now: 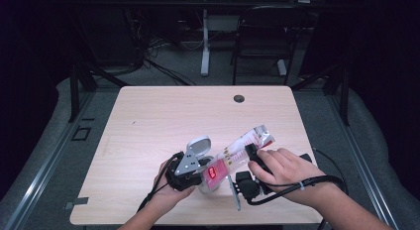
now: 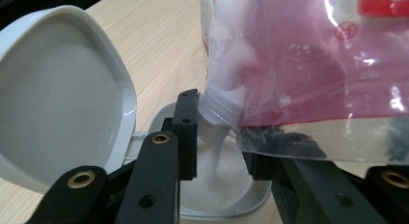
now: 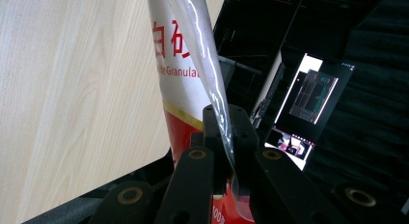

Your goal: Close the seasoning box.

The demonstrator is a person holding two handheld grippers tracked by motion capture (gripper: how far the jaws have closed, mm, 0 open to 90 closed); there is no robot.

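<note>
Two grippers work close together near the front edge of the table in the high view. My left gripper clasps a white container whose hinged lid stands flipped open behind the grey plate. My right gripper pinches a clear pouch with red print, tilted so its low end reaches the container and its silvery top points up and away to the right. From here I cannot tell what leaves the pouch.

In the left gripper view, my jaws stand partway apart with their pads pressed against the container's walls, one on each side. The pouch's threaded spout hangs just over the opening, and white grains stream from it onto the heap inside. The open lid rises at the left.

In the right gripper view, my jaws are clenched tight on a thin fold of the pouch, the film squeezed flat between the pads. Red characters and a gold stripe show on its face, with the table beyond and a lit screen off in the dark.
</note>
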